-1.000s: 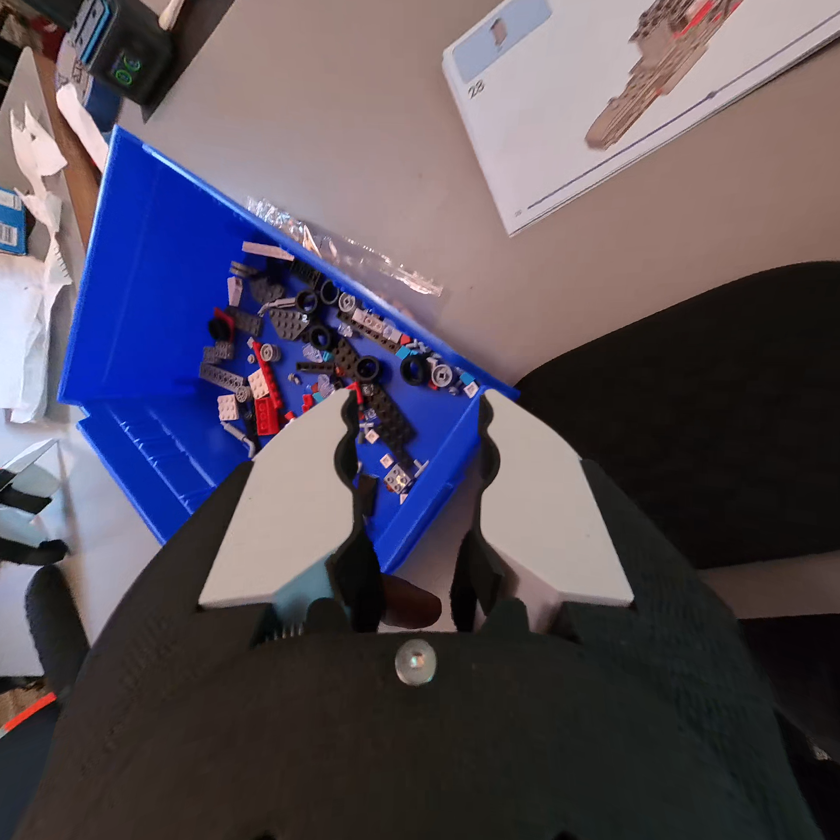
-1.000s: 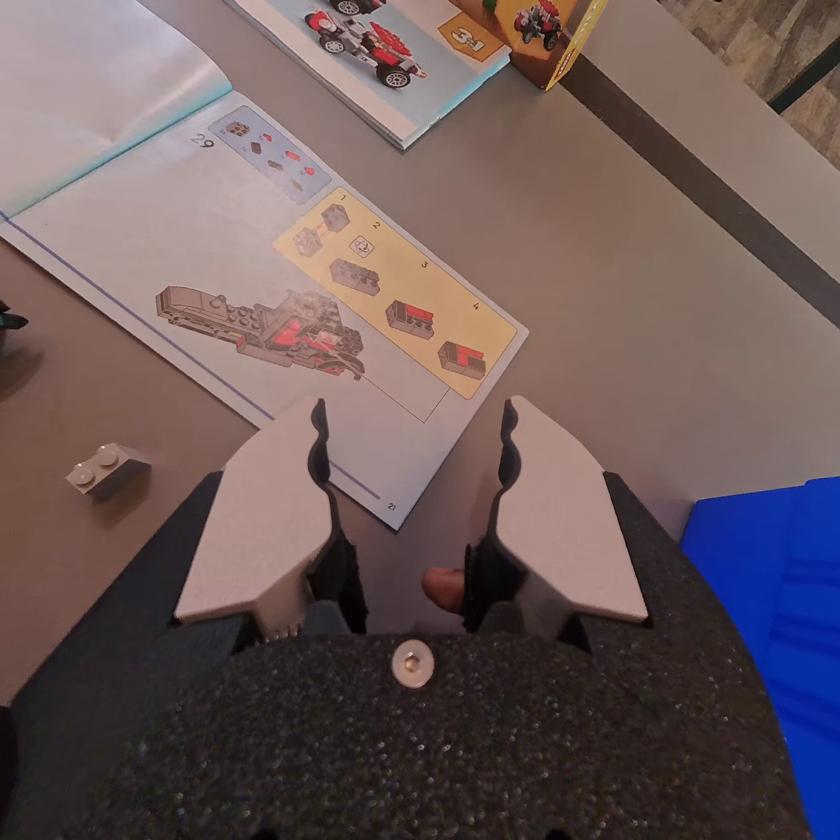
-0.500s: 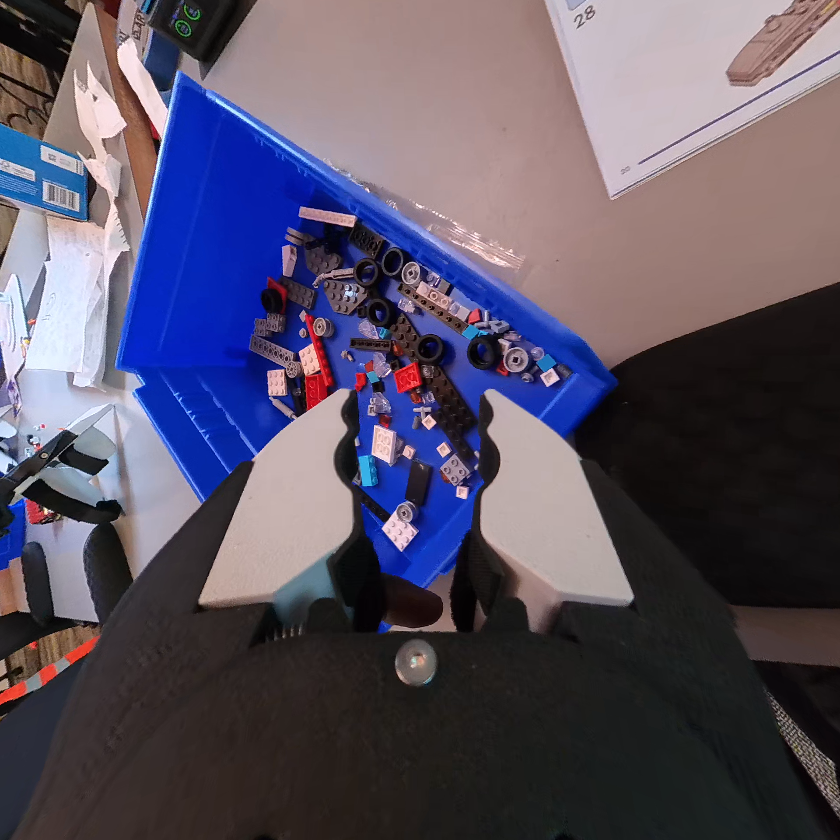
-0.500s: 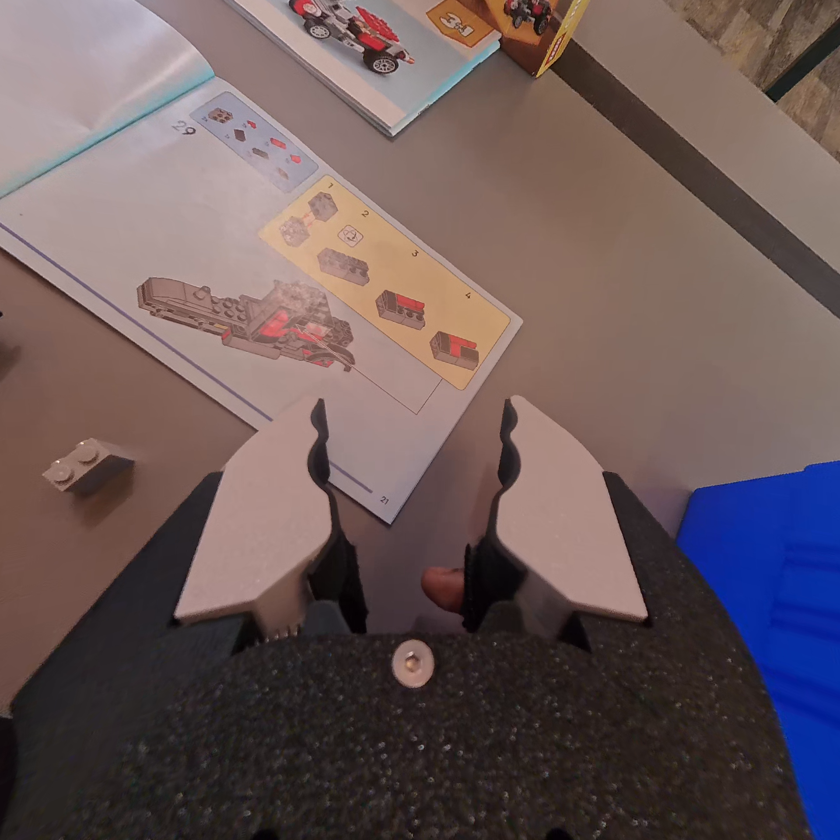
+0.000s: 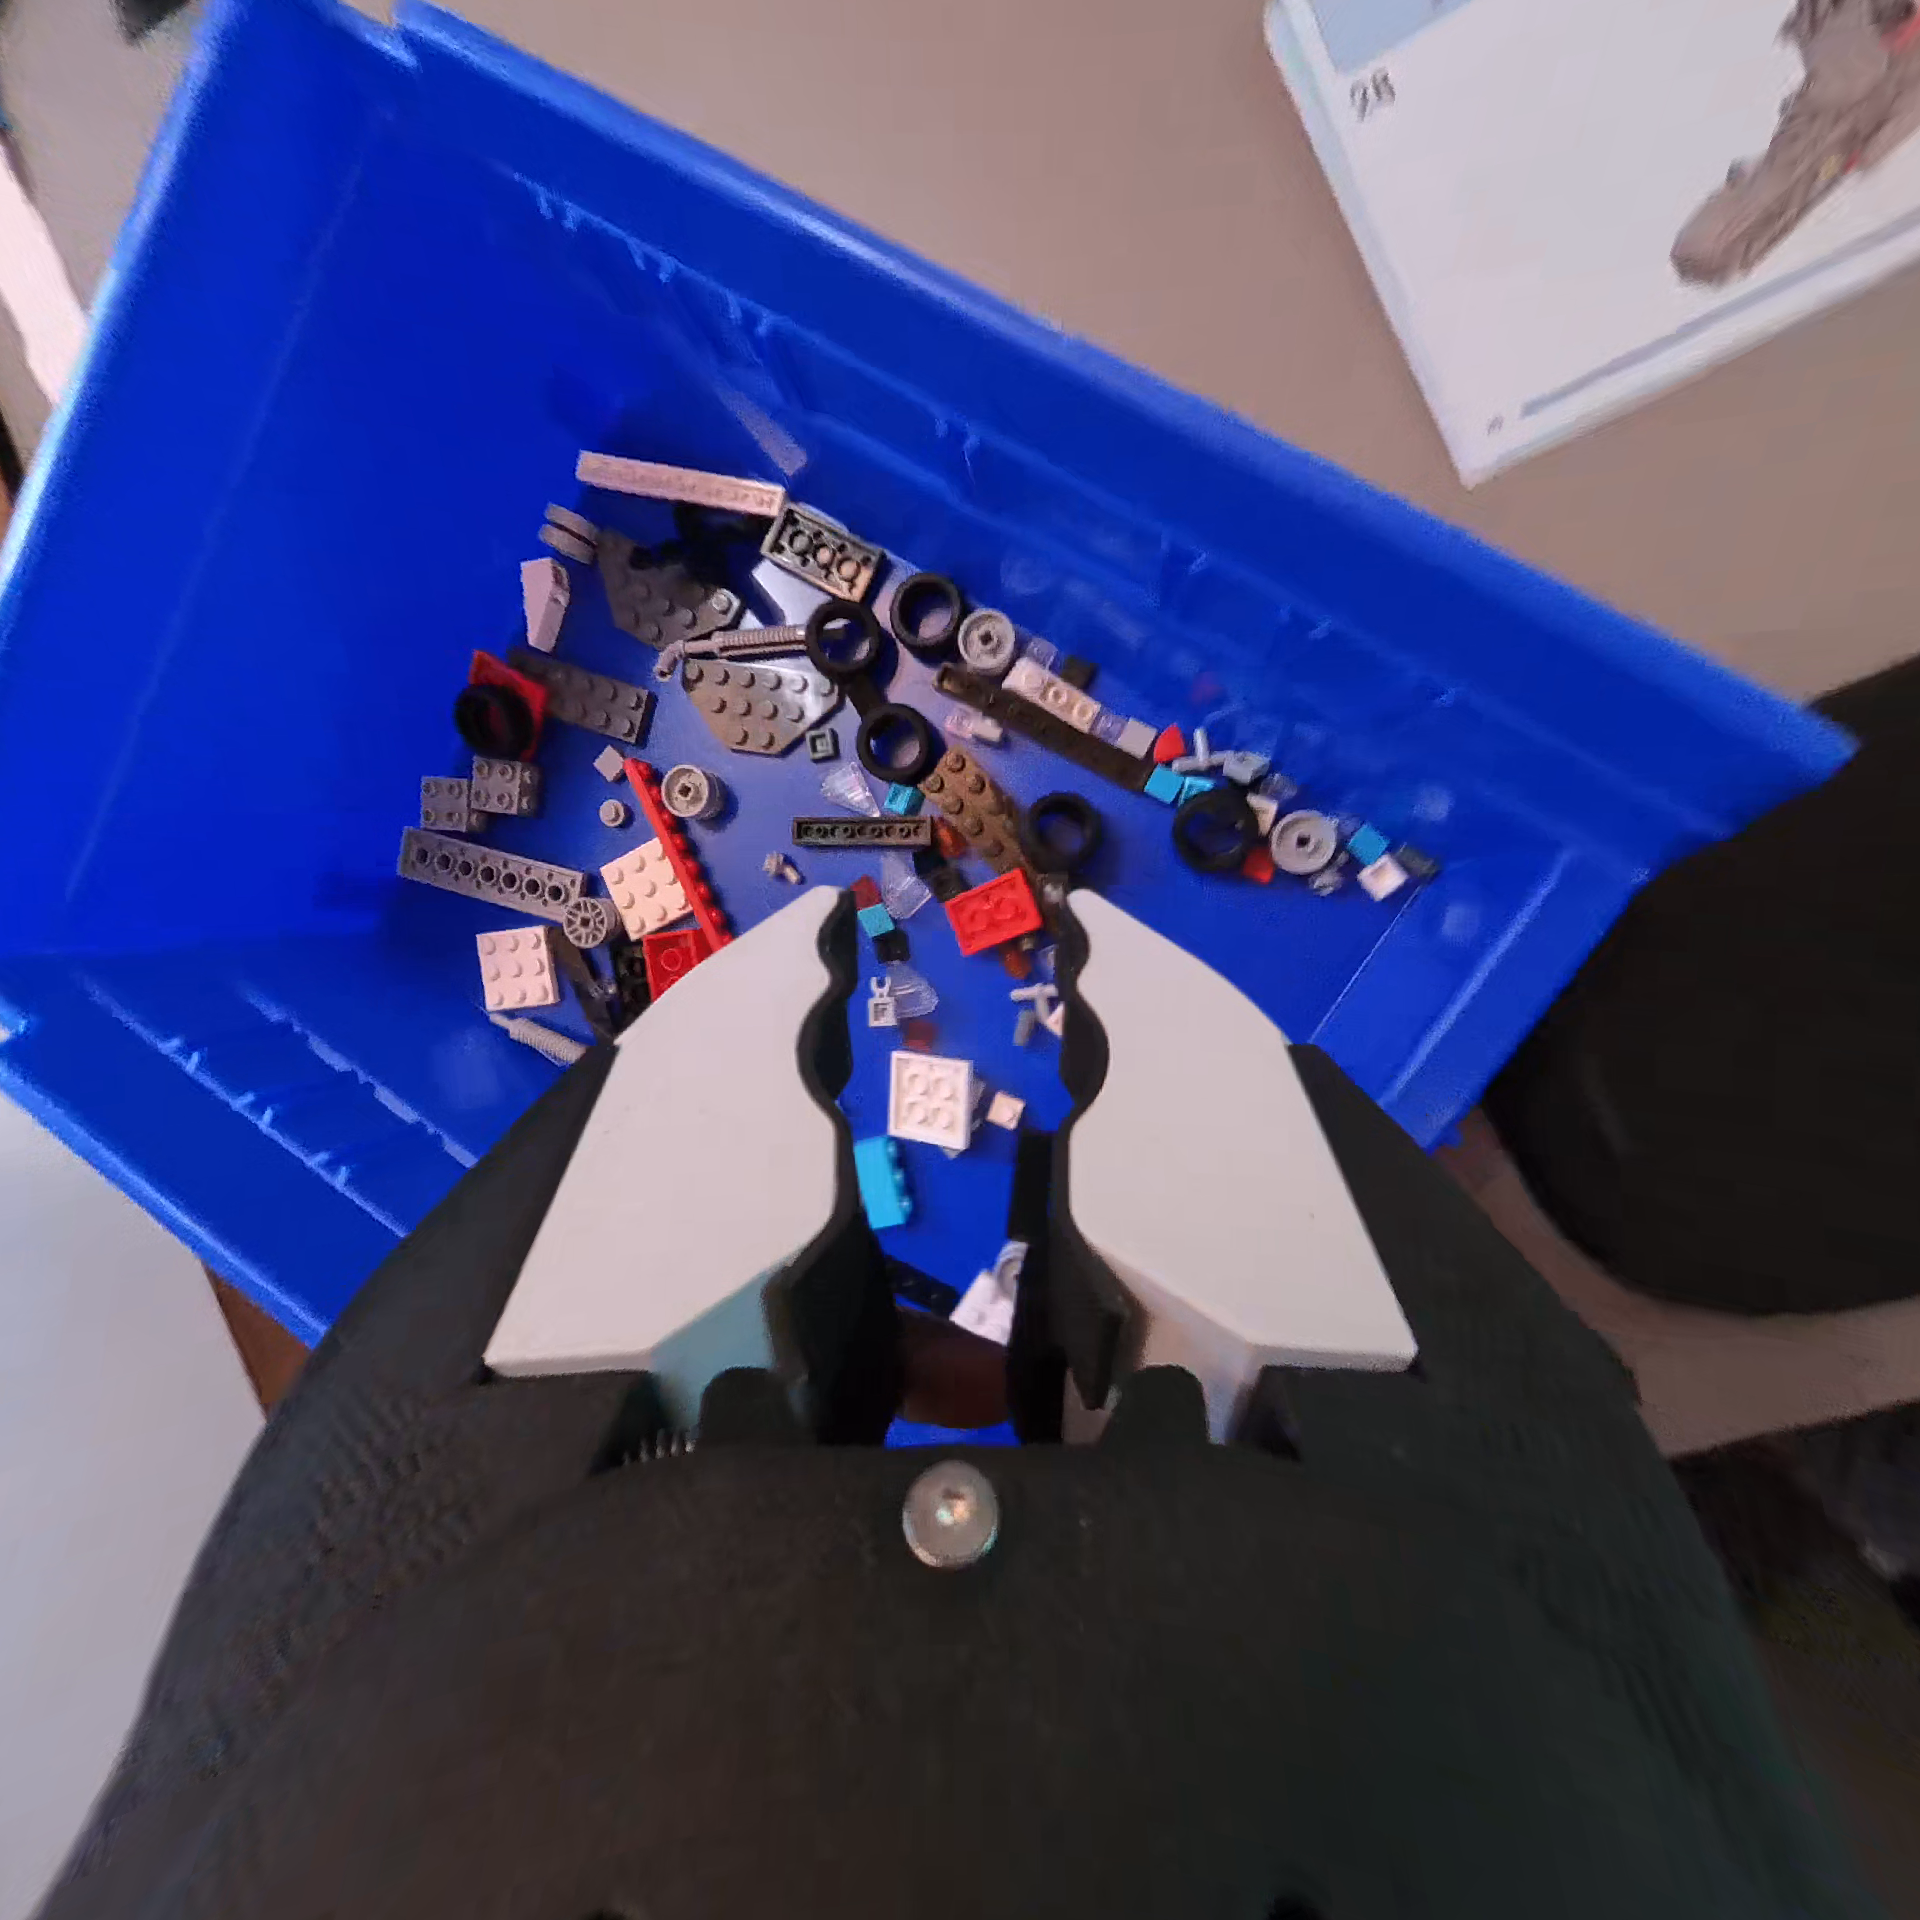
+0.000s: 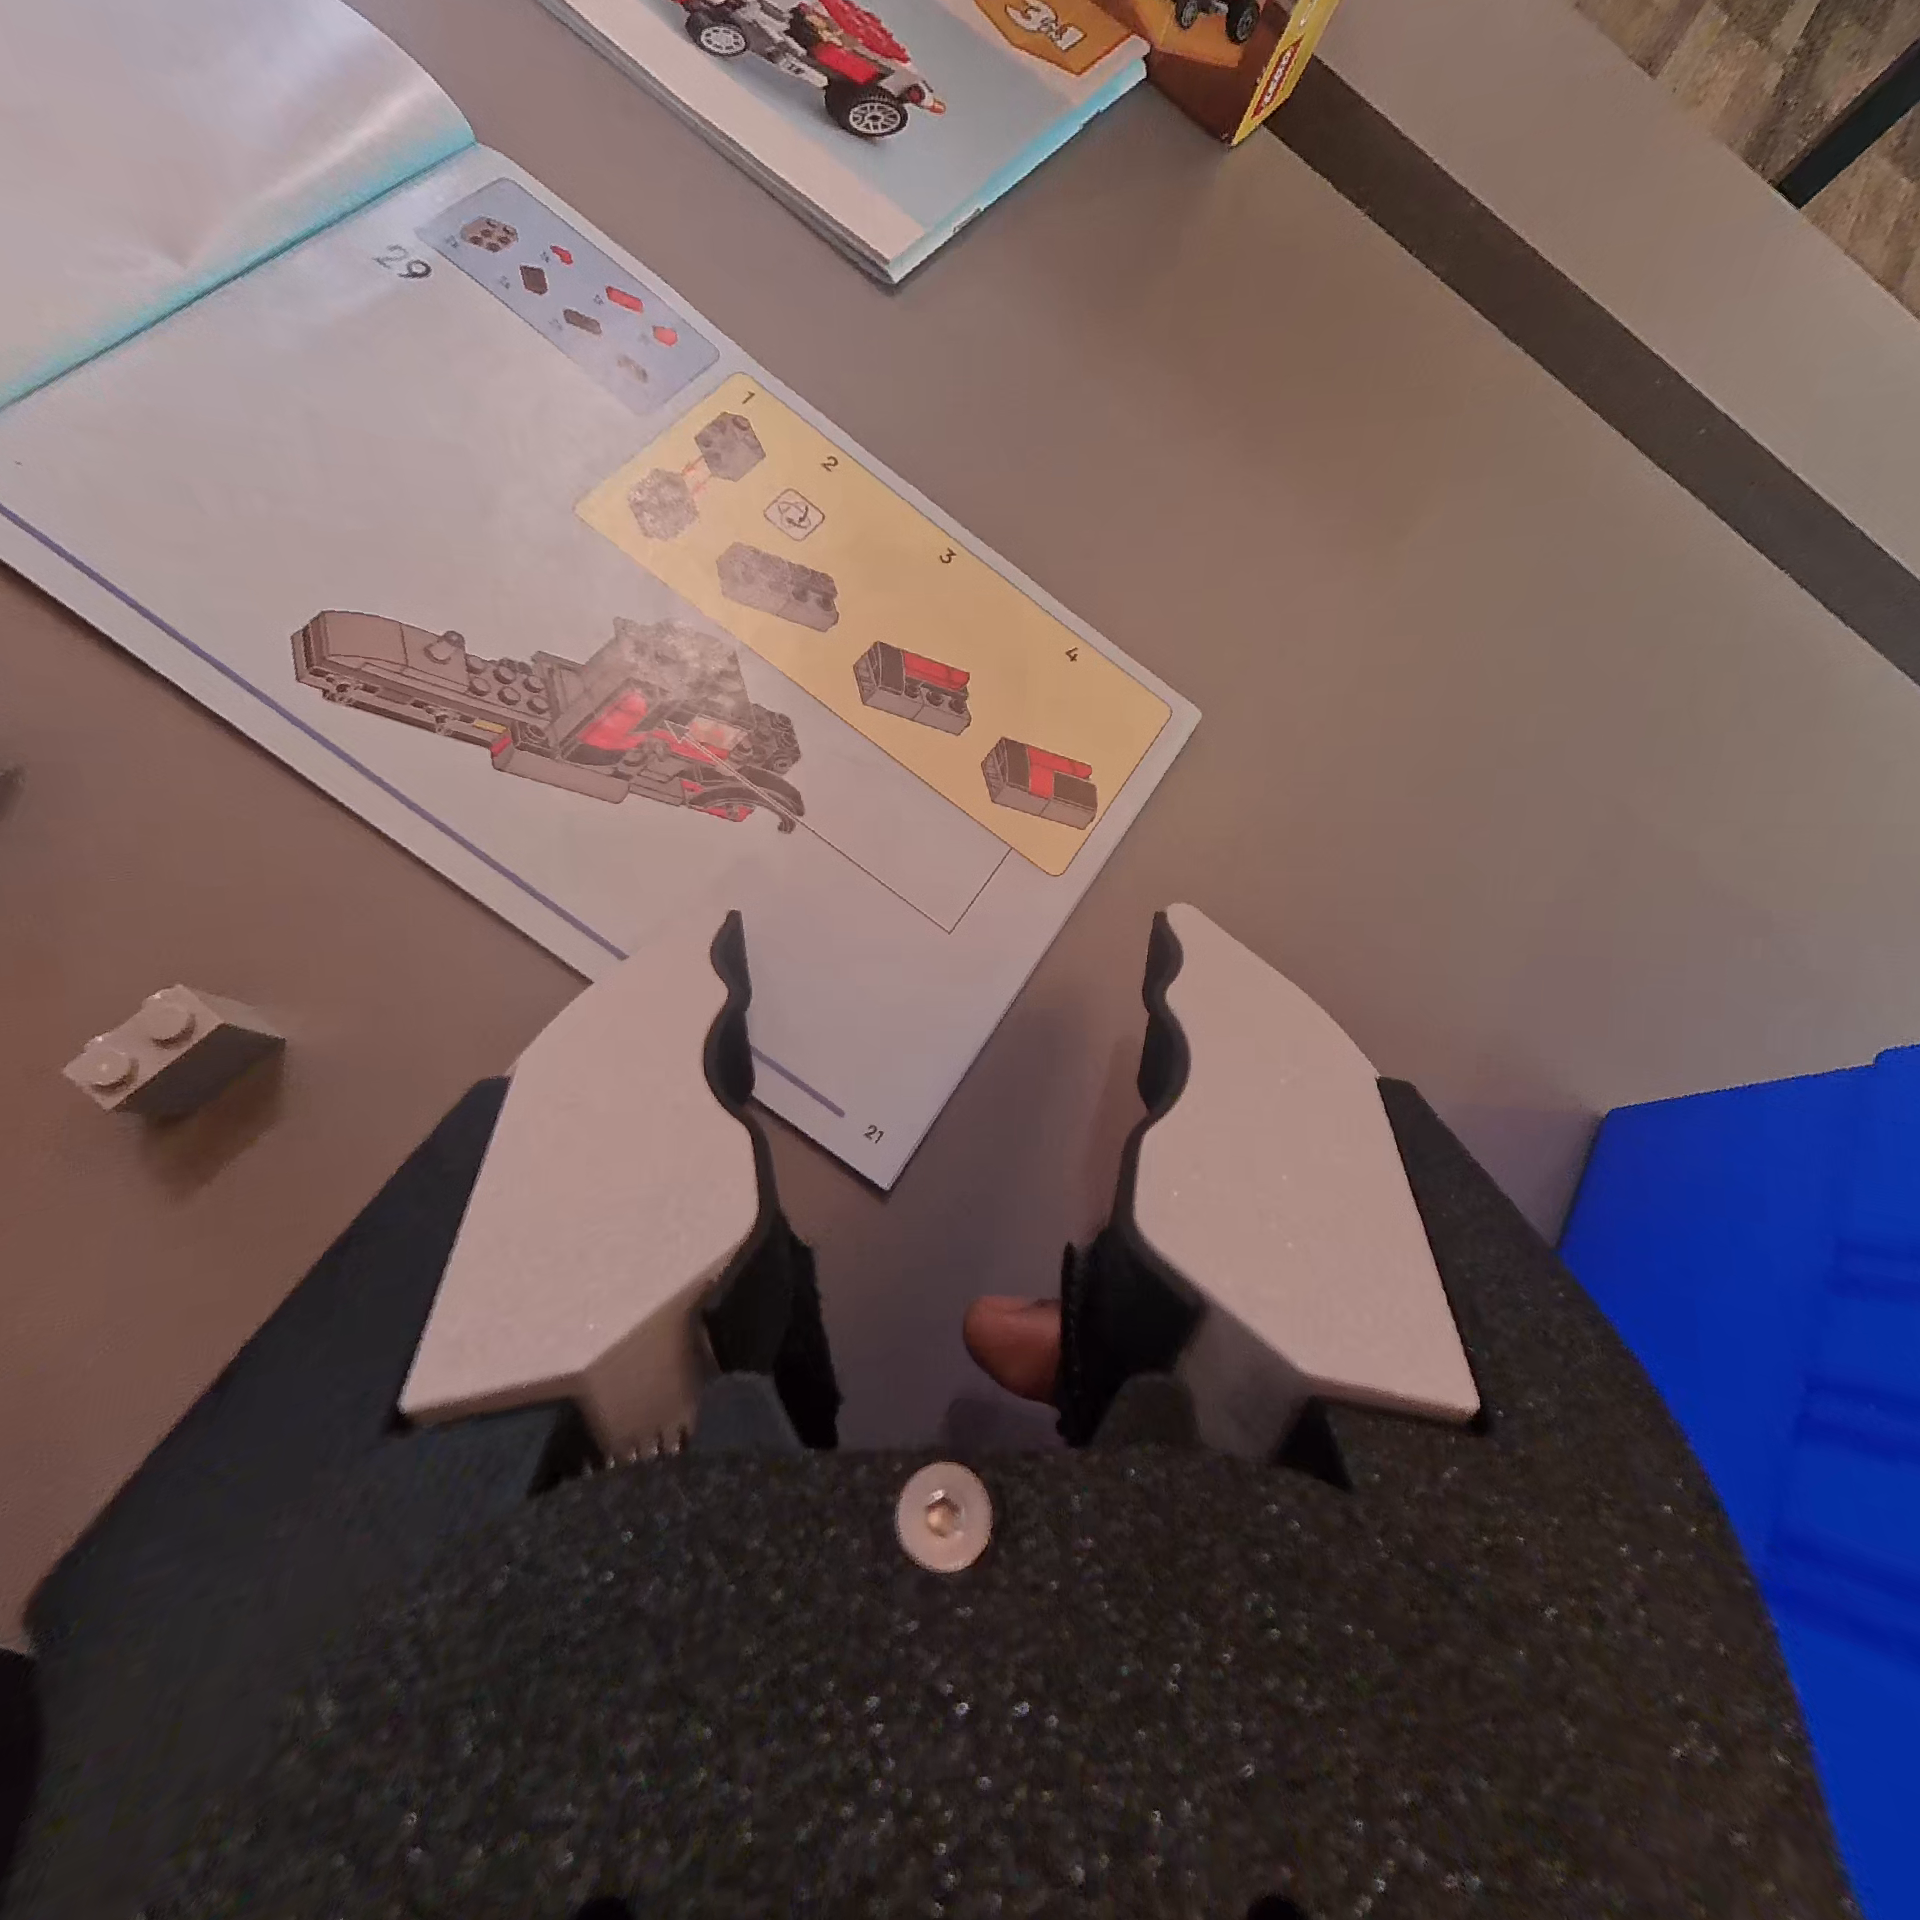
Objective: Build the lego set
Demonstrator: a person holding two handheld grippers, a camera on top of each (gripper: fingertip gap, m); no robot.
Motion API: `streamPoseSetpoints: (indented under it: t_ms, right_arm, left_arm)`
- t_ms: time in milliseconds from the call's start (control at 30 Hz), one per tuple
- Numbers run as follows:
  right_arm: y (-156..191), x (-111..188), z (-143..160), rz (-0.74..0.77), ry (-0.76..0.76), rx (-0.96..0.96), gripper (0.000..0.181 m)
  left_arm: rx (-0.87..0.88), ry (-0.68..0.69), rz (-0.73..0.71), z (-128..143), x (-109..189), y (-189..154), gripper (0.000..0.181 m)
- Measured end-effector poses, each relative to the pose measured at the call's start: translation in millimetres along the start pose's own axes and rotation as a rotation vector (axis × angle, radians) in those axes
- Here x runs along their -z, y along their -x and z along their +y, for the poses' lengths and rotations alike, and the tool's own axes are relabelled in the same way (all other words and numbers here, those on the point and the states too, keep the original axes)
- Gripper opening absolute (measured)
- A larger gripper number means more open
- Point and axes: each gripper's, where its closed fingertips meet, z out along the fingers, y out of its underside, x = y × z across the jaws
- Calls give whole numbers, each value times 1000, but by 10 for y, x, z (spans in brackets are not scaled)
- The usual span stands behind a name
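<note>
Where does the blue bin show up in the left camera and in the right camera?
Left wrist view: the blue bin fills the upper and middle picture, loose bricks on its floor, with the open left gripper over it.
Right wrist view: only a corner of the blue bin shows at the right edge, beside the open right gripper.
Shared landmark: the open instruction booklet on the grey table.

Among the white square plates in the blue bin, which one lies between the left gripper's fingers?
The white square plate seen in the gap of the open left gripper; the other two lie left of the fingers, by the red strip.
</note>
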Motion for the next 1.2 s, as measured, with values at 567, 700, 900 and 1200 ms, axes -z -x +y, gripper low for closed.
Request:
streamPoseSetpoints:
  t_ms: [567,700,900,1200]
  right_arm:
    - [-5,0,10,-17,-16,-1,71]
    - [8,2,5,-24,-20,1,70]
    - [85,-10,-18,-54,-31,26,58]
    - [98,-17,-7,-75,-33,2,56]
  left_arm:
    - [-46,210,136,343,-435,27,37]
    - [-43,229,134,397,-456,-5,38]
    - [-34,236,131,432,-452,-12,38]
    - [-60,258,109,447,-384,73,40]
